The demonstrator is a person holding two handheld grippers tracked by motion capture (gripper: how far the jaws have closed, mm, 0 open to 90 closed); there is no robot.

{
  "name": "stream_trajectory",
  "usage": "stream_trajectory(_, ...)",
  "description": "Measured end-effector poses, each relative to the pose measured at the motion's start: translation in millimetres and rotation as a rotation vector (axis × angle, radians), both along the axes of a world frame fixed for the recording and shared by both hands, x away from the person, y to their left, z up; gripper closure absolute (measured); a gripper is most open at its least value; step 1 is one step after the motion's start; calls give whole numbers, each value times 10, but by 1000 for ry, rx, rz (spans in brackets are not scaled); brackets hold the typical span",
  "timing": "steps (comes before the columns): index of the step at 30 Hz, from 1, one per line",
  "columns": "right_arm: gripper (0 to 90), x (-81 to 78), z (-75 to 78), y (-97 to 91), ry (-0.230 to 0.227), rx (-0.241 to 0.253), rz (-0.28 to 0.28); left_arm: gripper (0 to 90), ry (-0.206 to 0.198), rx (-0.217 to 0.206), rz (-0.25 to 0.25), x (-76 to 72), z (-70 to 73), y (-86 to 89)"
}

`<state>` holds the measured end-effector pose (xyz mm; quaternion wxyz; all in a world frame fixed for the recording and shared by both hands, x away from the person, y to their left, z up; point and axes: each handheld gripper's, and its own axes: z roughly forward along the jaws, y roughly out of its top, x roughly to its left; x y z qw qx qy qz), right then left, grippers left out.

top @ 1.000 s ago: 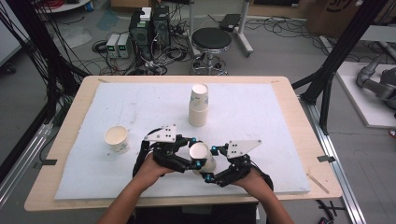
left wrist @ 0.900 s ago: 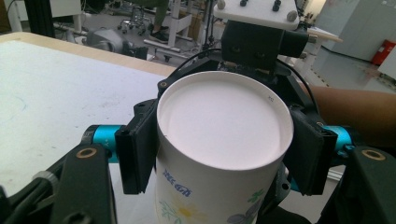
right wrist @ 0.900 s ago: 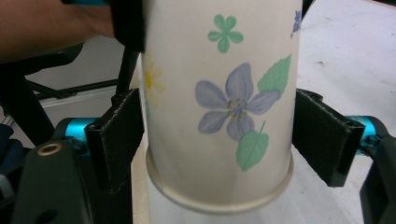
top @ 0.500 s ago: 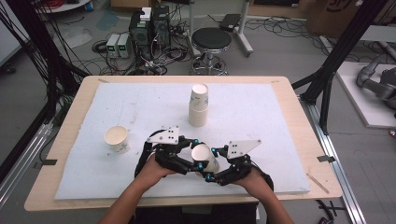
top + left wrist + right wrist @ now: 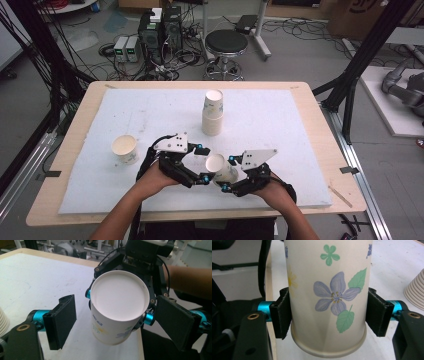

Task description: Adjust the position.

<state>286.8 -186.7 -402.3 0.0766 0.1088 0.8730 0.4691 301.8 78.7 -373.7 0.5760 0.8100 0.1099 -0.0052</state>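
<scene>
Right gripper [image 5: 226,181]: clamped on a flowered paper cup [image 5: 221,169], held above the table's [image 5: 320,150] near edge.
Left gripper [image 5: 204,164]: jaws just opened, standing wide either side of the cup's rim, not touching.

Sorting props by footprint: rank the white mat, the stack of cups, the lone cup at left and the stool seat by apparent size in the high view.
1. White mat
2. Stool seat, though it sits farther back, so it may look smaller than it is
3. Stack of cups
4. Lone cup
</scene>
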Motion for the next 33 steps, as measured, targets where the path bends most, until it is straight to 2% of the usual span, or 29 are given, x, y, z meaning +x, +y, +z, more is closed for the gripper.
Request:
stream_trajectory(4,314,10,36,31,-15,-49,14,176,-7,50,-20,5,30,-24)
stream_trajectory(6,315,11,48,40,-16,-61,15,176,-4,58,-24,8,35,-32)
stream_trajectory(7,315,15,72,59,-20,-85,24,176,-1,80,-28,21,44,-42)
stream_trajectory(8,315,15,72,59,-20,-85,24,176,-1,80,-28,21,44,-42)
stream_trajectory(9,315,14,96,76,-25,-111,30,176,-1,93,-28,34,51,-47)
stream_trajectory(12,314,22,128,101,-29,-148,39,176,2,105,-30,49,58,-50)
stream_trajectory(13,315,24,139,110,-34,-161,41,177,0,121,-40,60,60,-55)
stream_trajectory(16,315,27,171,139,-49,-198,48,177,9,132,-48,67,52,-78)
stream_trajectory(18,314,27,178,150,-50,-205,51,178,10,136,-50,69,49,-89)
stream_trajectory(20,314,31,201,184,-59,-246,63,180,8,151,-58,80,48,-110)
stream_trajectory(24,315,27,235,234,-76,-304,70,196,19,156,-60,88,44,-128)
stream_trajectory(29,314,24,270,279,-89,-351,77,223,21,186,-70,97,26,-145)
stream_trajectory(33,314,35,279,299,-105,-387,81,240,27,194,-65,102,16,-153)
